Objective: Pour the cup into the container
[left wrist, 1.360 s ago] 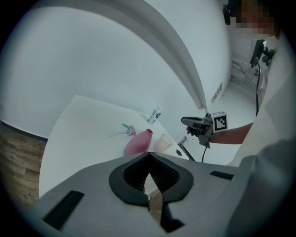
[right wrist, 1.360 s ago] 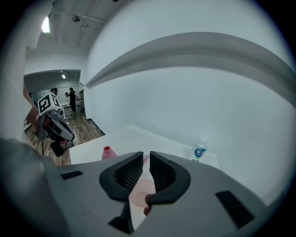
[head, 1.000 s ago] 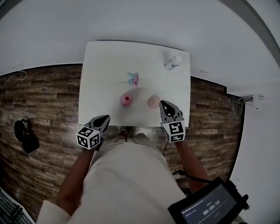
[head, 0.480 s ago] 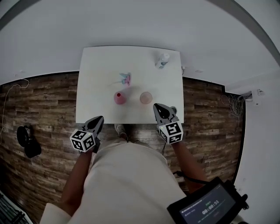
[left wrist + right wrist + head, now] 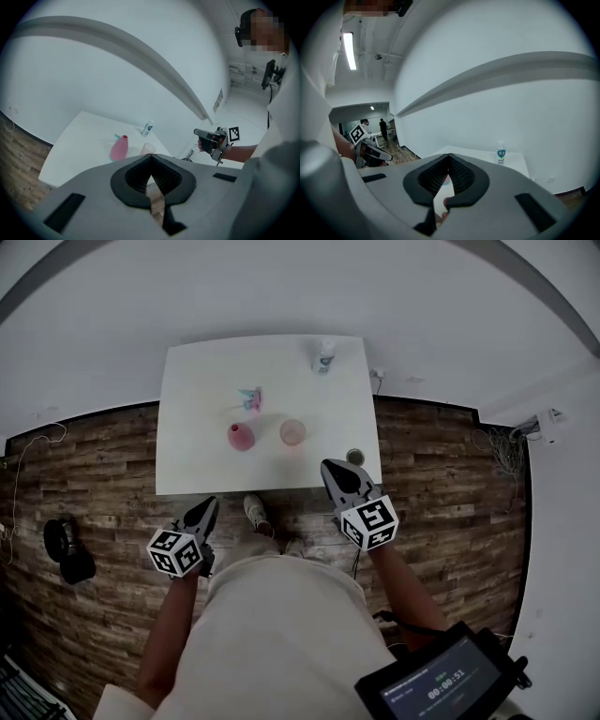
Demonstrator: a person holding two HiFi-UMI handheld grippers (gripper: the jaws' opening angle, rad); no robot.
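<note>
A pink bottle-shaped container (image 5: 240, 436) (image 5: 119, 148) and a pale translucent cup (image 5: 292, 432) (image 5: 148, 149) stand upright side by side near the front of the white table (image 5: 197, 465). Both grippers are off the table, over the wooden floor in front of it. My left gripper (image 5: 207, 509) (image 5: 150, 177) is shut with nothing in it, below and left of the container. Just off the table's front right edge, my right gripper (image 5: 331, 469) (image 5: 445, 182) is also shut and empty. Each gripper view shows the other gripper held out in a hand.
A clear water bottle (image 5: 324, 356) (image 5: 500, 156) stands at the table's far right. A small teal and pink object (image 5: 250, 397) lies behind the container. A small dark round thing (image 5: 355, 457) sits at the front right corner. A black object (image 5: 67, 552) lies on the floor at left.
Both grippers have drawn back from the table's front edge and risen; the right one has left the cup's side. The table now looks farther off. Cup and container have not moved.
</note>
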